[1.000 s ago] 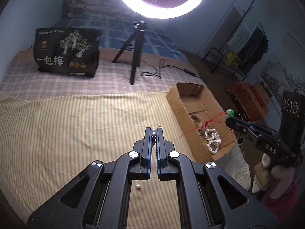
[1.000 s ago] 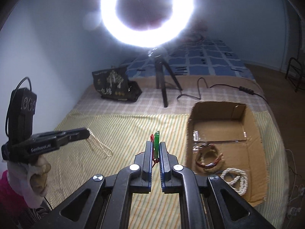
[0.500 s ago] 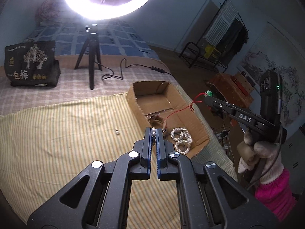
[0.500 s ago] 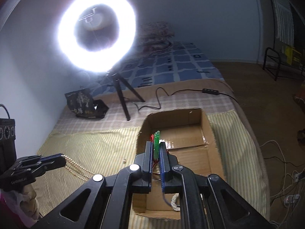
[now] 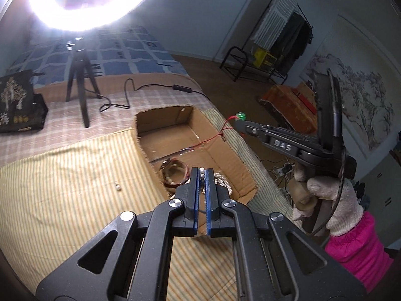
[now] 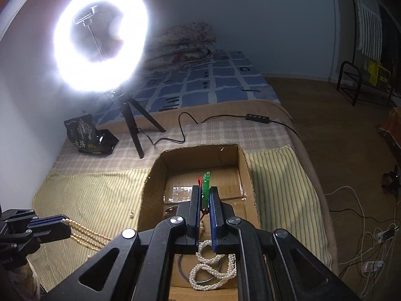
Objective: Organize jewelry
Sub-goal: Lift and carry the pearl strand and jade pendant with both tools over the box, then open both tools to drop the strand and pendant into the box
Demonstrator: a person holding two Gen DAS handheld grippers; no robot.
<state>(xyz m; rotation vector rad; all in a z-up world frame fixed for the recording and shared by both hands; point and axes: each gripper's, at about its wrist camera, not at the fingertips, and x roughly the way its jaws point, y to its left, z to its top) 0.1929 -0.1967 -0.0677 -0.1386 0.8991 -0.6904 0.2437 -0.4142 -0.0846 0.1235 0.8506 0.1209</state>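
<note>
My left gripper (image 5: 202, 171) is shut on a beaded necklace (image 5: 201, 175); its cream strands (image 6: 85, 233) hang from it in the right wrist view, left of the box. My right gripper (image 6: 205, 190) is shut on a green pendant (image 6: 206, 188) on a red cord (image 5: 213, 138), held over the open cardboard box (image 5: 225, 150). The pendant also shows in the left wrist view (image 5: 240, 116). In the box lie a white pearl string (image 6: 213, 271) and a reddish bangle (image 5: 175, 175).
A loose pearl bead (image 5: 117, 188) lies on the yellow striped cloth (image 5: 62, 188) left of the box. A ring light on a tripod (image 5: 80, 92) with its cable, and a black snack bag (image 5: 17, 102), stand behind. The bed edge drops off right of the box.
Both grippers have swung right toward the box. The right gripper with the pendant now hangs over the box's interior; the left gripper with the necklace has come up to the box's near left side.
</note>
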